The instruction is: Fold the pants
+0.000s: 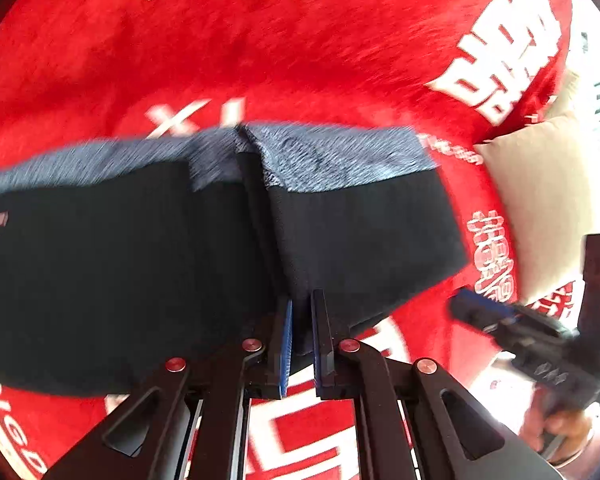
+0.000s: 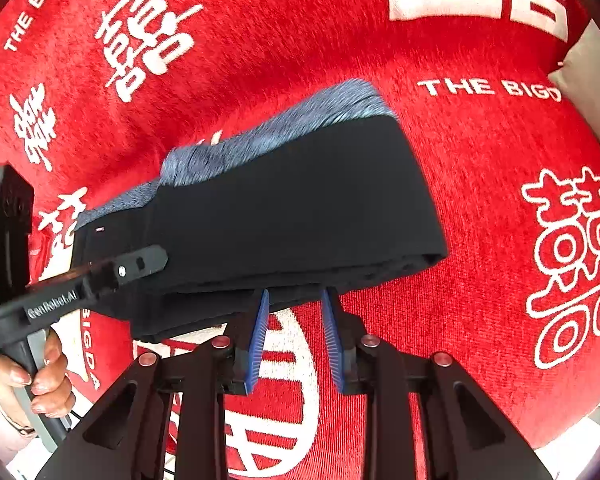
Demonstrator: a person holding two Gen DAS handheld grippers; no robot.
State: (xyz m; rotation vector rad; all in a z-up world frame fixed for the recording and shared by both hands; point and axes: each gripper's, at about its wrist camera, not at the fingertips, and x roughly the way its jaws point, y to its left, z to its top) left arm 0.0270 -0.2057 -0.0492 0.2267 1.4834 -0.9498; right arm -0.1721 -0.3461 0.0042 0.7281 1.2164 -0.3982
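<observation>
Black fabric with a blue-grey fleecy inside, the pants (image 2: 292, 208) lie folded into a thick band across a red plush blanket (image 2: 479, 152) printed with white characters and lettering. At the band's far edge the fleecy lining shows in a strip. Left gripper (image 1: 301, 304) has its blue-padded fingers pressed close on a raised fold at the near edge of the pants, the cloth pinched up between them. Right gripper (image 2: 296, 300) sits at the near edge too, its fingers spread apart with the tips at the hem and nothing between them. A hand (image 2: 40, 376) grips the left tool's handle. Beside the blanket, off to the right, lies a beige cushion (image 1: 539, 200).
</observation>
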